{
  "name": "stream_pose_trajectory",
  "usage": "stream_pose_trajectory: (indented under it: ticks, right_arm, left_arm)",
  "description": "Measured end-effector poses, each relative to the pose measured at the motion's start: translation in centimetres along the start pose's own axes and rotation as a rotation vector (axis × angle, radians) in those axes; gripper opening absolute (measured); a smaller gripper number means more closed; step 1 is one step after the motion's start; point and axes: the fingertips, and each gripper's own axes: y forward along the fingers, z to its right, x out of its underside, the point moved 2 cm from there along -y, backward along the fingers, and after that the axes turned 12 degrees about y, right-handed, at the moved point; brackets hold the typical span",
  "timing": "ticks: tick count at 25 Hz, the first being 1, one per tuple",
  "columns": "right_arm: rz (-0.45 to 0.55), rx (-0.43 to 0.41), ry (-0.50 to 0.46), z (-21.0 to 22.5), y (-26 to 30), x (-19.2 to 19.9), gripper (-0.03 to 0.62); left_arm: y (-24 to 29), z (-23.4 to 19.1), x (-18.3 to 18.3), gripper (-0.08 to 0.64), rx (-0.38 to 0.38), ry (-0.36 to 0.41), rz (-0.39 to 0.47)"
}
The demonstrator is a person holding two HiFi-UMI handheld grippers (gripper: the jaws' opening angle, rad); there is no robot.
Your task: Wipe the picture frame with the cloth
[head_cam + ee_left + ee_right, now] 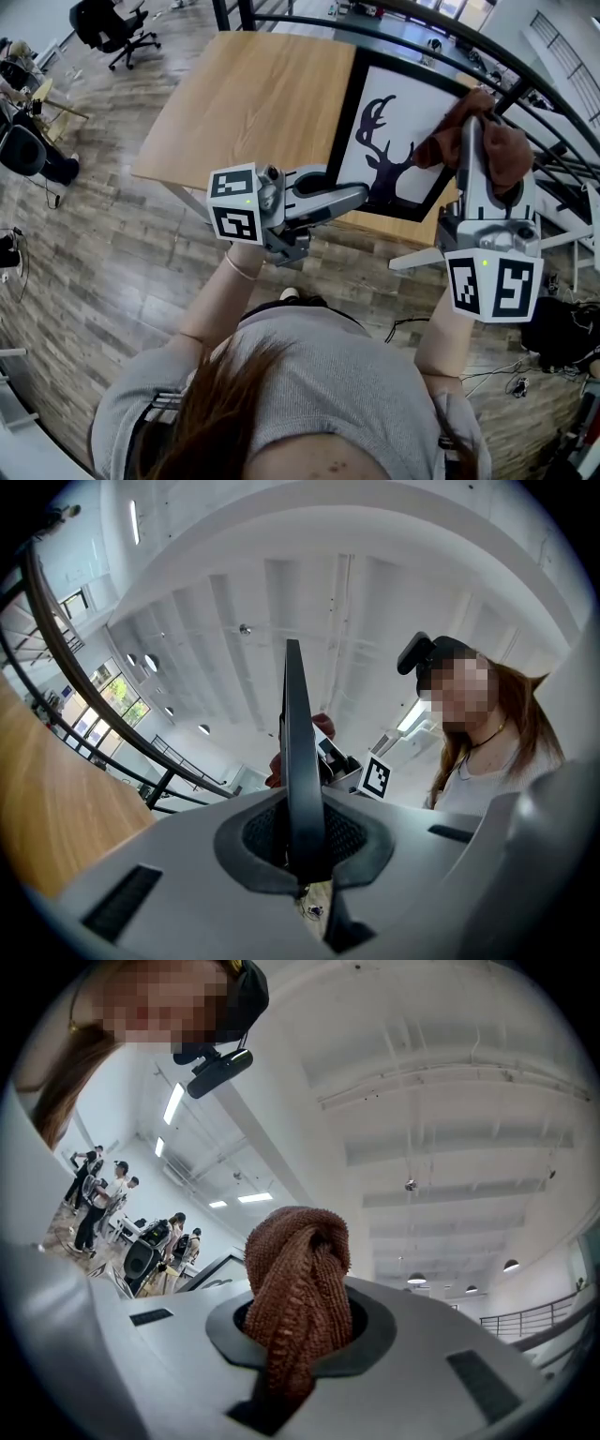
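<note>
Left gripper (361, 197): clenched on the picture frame (398, 108) at its black lower edge; in the left gripper view that edge (298, 752) runs straight up toward 12 o'clock from between the jaws.
Right gripper (473, 127): clamped on the brown cloth (448, 142), which is bunched between its jaws (298, 1288).
Picture frame: black border and a white print with a dark deer silhouette (382, 150); it lies over the right part of the wooden table (253, 103), spreading toward 1 o'clock from the left gripper.
Cloth: against the frame's upper right area, at 2 o'clock from the left gripper, around the right gripper's tip.
</note>
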Motion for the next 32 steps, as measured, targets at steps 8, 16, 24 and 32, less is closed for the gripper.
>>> stream_pose_trajectory:
  ticks: [8, 16, 24, 32]
  right_arm:
    - [0.028, 0.022, -0.013, 0.2, -1.3, 0.2, 0.074]
    - [0.035, 0.05, -0.056, 0.0, -1.8, 0.7, 0.074]
    - [0.344, 0.127, -0.01, 1.0, -4.9, -5.2, 0.074]
    - [0.125, 0.038, 0.021, 0.1, -1.7, -0.9, 0.074]
  left_arm:
    - [-0.1, -0.2, 0.2, 0.028, -0.001, -0.053, 0.057]
    - [-0.2, -0.3, 0.1, 0.028, -0.002, -0.076, 0.073]
    - [-0.1, -0.2, 0.2, 0.028, 0.002, -0.102, 0.088]
    - [-0.2, -0.1, -0.1, 0.028, 0.024, -0.088, 0.089]
